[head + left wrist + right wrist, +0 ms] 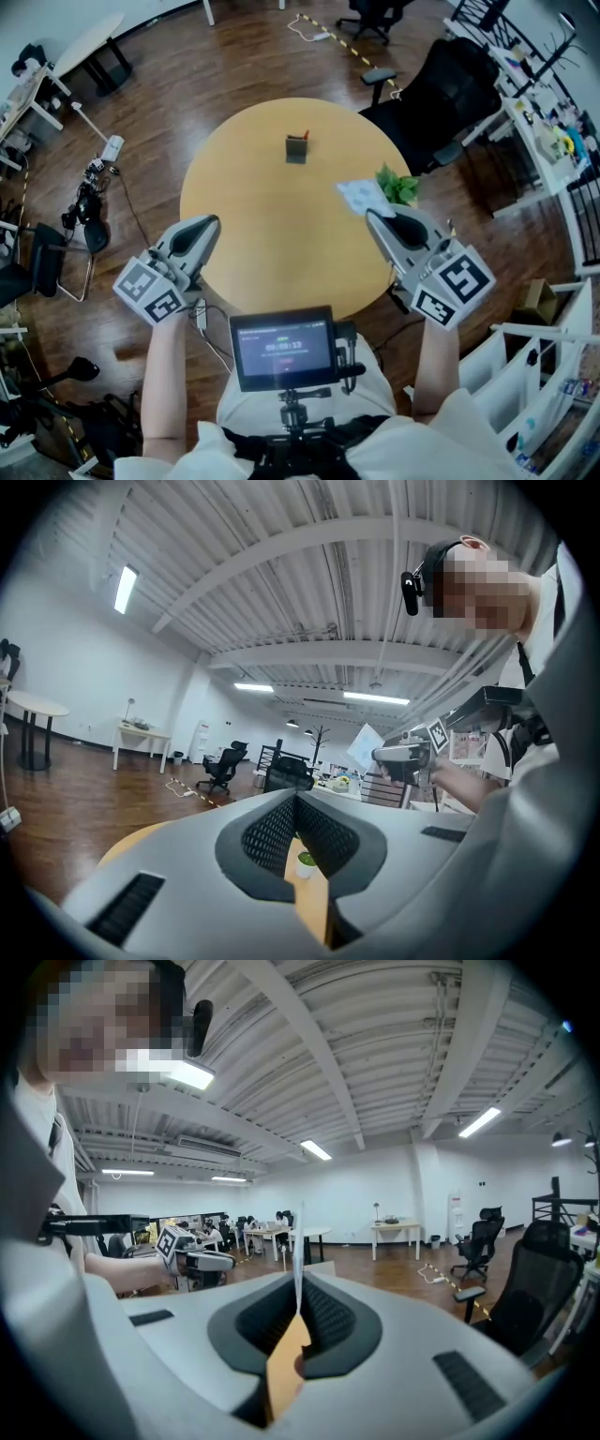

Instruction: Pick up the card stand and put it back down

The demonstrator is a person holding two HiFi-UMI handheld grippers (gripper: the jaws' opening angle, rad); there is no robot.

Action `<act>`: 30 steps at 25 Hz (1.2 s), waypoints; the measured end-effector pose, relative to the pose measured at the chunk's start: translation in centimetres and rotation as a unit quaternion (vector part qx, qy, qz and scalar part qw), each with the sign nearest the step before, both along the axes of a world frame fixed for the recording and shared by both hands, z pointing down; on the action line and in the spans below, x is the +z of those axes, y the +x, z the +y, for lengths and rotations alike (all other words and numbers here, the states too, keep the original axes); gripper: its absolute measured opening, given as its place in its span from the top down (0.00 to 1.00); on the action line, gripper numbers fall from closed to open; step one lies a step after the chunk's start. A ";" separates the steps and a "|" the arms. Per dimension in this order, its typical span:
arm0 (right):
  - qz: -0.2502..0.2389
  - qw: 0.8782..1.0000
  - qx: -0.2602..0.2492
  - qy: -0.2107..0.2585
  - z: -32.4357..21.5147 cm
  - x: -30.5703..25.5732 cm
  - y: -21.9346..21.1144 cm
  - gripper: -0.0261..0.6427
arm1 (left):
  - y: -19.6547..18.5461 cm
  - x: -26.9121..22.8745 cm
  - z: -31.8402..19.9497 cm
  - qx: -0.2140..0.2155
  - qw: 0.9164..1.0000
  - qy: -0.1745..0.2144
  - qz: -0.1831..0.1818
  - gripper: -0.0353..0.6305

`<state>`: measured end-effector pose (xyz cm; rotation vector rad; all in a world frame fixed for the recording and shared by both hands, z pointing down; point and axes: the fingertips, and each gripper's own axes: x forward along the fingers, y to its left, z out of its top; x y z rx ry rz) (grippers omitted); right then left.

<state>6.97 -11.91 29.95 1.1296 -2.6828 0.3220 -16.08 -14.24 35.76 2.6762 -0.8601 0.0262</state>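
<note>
The card stand (296, 148), small, dark and upright, sits on the far half of the round wooden table (272, 234), apart from both grippers. My right gripper (368, 214) hovers at the table's right edge, shut on a pale card (359, 195). In the right gripper view that card (298, 1260) stands edge-on between the closed jaws of the gripper (298, 1283). My left gripper (212, 222) hangs at the table's near left edge; its jaws meet at the tip with nothing in them (293, 796). The left gripper view also shows the card (366, 747) raised across the table.
A small potted plant (397, 186) stands at the table's right rim, just beyond the right gripper. A screen (282, 349) is mounted in front of my chest. Black office chairs (441, 84) and white shelving (534, 375) stand to the right, cables and gear (89, 202) on the floor to the left.
</note>
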 end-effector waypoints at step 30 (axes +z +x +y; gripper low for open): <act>0.004 0.999 0.027 -0.017 -0.2 3.1 3.0 0.92 | 2.6 2.7 -0.8 0.018 1.000 -0.020 0.005 0.96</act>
